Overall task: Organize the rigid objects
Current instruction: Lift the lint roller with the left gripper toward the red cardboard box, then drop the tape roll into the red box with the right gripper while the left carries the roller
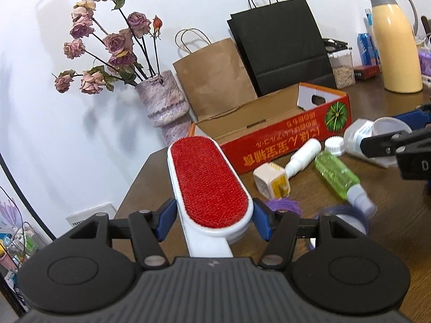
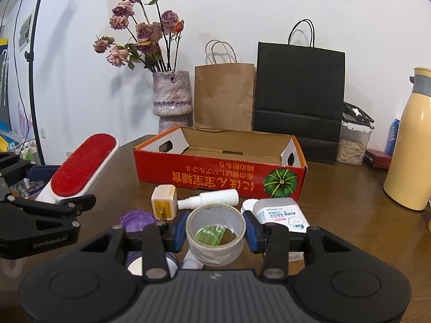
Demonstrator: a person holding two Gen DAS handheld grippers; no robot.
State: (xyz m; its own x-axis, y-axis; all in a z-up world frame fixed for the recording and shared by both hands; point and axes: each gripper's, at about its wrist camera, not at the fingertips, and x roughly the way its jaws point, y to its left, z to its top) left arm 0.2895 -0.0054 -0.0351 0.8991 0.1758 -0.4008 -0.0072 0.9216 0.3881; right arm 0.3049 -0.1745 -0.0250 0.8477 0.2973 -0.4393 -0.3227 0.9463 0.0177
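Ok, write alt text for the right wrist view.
The right gripper clamps a roll of tape above a wooden table. Behind it stands an empty red box; the left gripper holds a red lint brush.

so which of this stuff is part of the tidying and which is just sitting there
Part of the job: lint brush, tape roll, red cardboard box, green spray bottle, white spray bottle.

Just lying about: vase of dried roses, paper bags, yellow thermos.

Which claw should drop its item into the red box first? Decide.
Right, probably. The right claw holds the tape roll facing the open red box; the left claw, with the lint brush, sits off its corner.
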